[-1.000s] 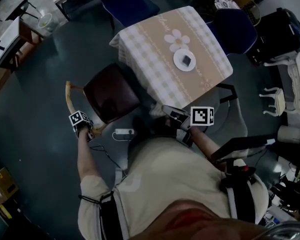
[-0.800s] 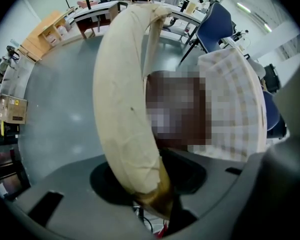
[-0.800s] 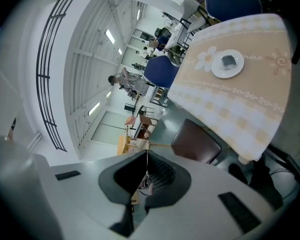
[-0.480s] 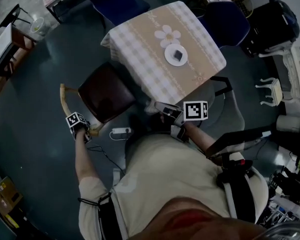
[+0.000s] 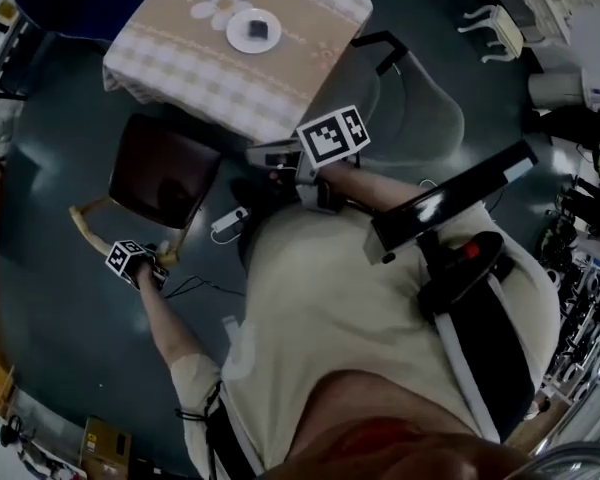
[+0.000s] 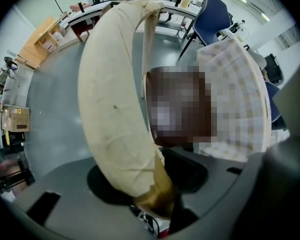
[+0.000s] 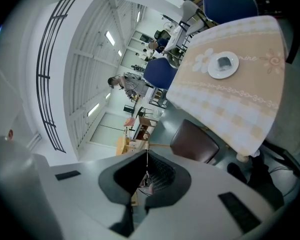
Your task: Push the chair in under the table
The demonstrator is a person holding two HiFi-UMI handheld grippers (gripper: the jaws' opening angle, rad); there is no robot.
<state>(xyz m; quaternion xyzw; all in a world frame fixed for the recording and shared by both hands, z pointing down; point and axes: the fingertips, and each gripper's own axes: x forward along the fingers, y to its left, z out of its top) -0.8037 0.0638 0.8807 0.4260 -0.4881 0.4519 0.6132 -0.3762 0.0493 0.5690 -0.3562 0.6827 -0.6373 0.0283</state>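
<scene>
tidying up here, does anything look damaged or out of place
The chair has a worn cream back rail: its finish is cracked near the lower end, where bare brown shows. A white power strip also lies loose on the floor beside the chair.

The left gripper (image 5: pixel 140 266) opens its jaws wider around the curved back of the chair (image 5: pixel 165 168). In the head view, the table (image 5: pixel 160 46) and chair slide toward the top left.
</scene>
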